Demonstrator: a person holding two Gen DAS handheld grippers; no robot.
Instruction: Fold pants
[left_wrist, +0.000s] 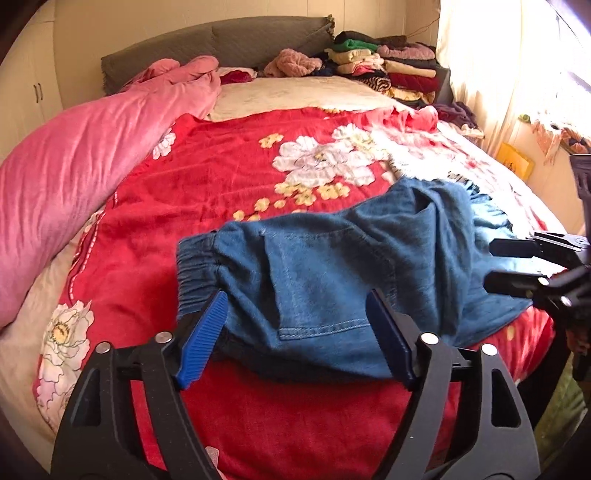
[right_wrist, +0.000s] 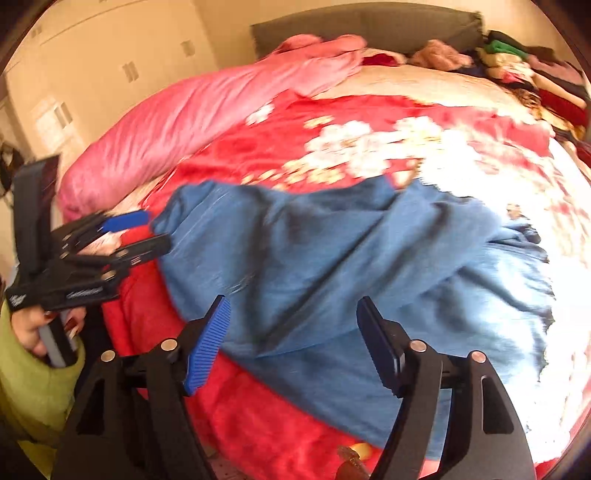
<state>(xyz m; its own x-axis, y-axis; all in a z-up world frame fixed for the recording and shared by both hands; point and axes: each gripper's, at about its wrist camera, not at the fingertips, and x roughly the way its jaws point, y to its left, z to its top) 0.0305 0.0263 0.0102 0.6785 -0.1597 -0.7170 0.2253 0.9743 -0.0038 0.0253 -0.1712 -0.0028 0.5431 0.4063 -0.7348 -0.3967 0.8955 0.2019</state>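
The blue denim pants (left_wrist: 332, 269) lie bunched on the red flowered blanket (left_wrist: 221, 177), elastic waistband at their left end. My left gripper (left_wrist: 295, 306) is open, its blue pads either side of the pants' near edge, gripping nothing. My right gripper (left_wrist: 491, 264) shows at the right edge of the left wrist view, open beside the pants' right end. In the right wrist view the pants (right_wrist: 351, 266) spread across the blanket (right_wrist: 258, 406); my right gripper (right_wrist: 293, 314) is open over their near edge. My left gripper (right_wrist: 155, 230) shows at left, open at the pants' left end.
A pink duvet (left_wrist: 74, 177) lies along the bed's left side. Stacks of folded clothes (left_wrist: 388, 62) sit at the far right by the grey headboard (left_wrist: 221, 44). A sunlit curtain (left_wrist: 498, 74) hangs at right. Cupboards (right_wrist: 92, 74) stand left of the bed.
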